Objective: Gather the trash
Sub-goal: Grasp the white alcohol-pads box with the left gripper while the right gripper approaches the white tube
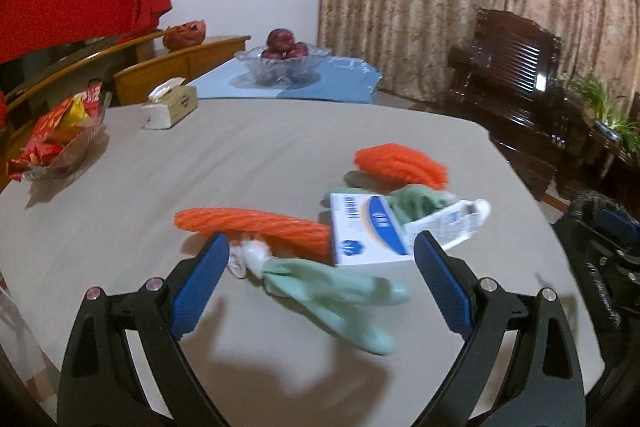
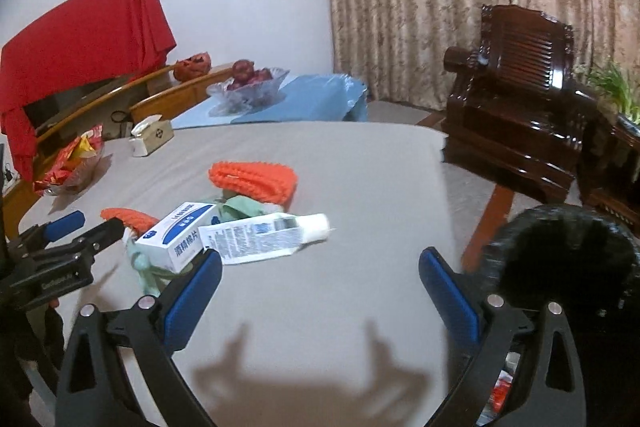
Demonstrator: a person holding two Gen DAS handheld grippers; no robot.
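Your left gripper: jaws wide, holding nothing, low in the left wrist frame, poised over the litter pile at centre. Your right gripper: jaws wide, holding nothing, above bare grey counter at the bottom of the right wrist frame, with the pile to its upper left.

Trash, all on the counter, clustered:
- White and blue box, centre right of the left wrist frame, lying partly on the gloves; its near edge sits between your left fingertips.
- White squeezed tube with printed label, touching the box on its right side, cap pointing right.
- Glove with orange cuff and pale green fingers, stretched across the centre of the left wrist frame, fingers toward the lower right.
- Second orange-cuffed glove, behind the box, centre of the right wrist frame.
- Small white crumpled scrap just beside your left fingertip; what it is, you cannot tell.

Other items:
- Tissue box, upper left, far side of the counter.
- Glass dish of red snack packets, left edge.
- Glass bowl of red fruit on a blue cloth, beyond the counter.
- Black-lined bin, lower right of the right wrist frame, beside the counter.
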